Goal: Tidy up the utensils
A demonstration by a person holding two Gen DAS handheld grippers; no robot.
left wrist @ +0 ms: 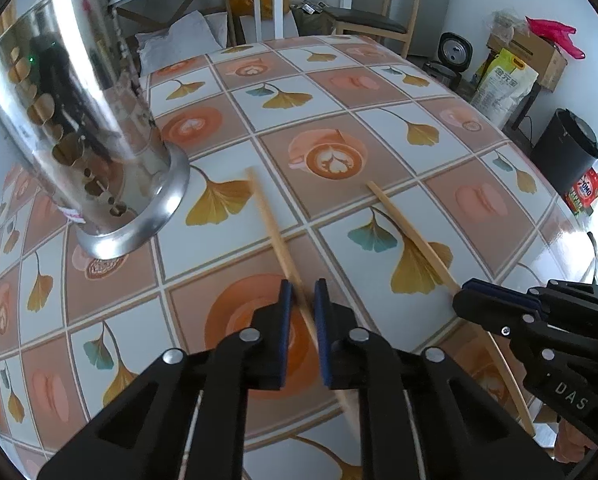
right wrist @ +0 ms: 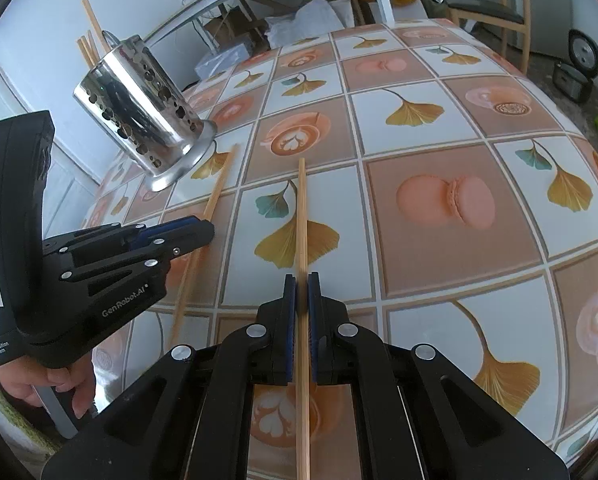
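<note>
Both jaws pinched tight: left gripper (left wrist: 303,294) on one chopstick (left wrist: 273,226), right gripper (right wrist: 302,288) on another (right wrist: 302,216). Holder (left wrist: 87,120) sits at ten o'clock on the tablecloth (left wrist: 379,92); lift level and tip ends in cleanly.

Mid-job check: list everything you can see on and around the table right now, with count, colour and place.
Loose chopsticks: two, light wood, flat on the table; one between the left jaws, one between the right jaws.
Utensil holder: one, shiny perforated steel, upright at the table's far left.
Chopsticks in the holder: several, light wood, sticking out of its top.
Tablecloth: one, checked orange and white with ginkgo leaves, coffee cups and macarons.
Chair: one, wood with dark seat, beyond the table.
Rice cooker: one, black, on the floor.
Bin: one, black, far right.
Left gripper: black, blue pads, shut on its chopstick.
Right gripper: black, shut on its chopstick.
Hand: one, holding the left gripper's handle.
</note>
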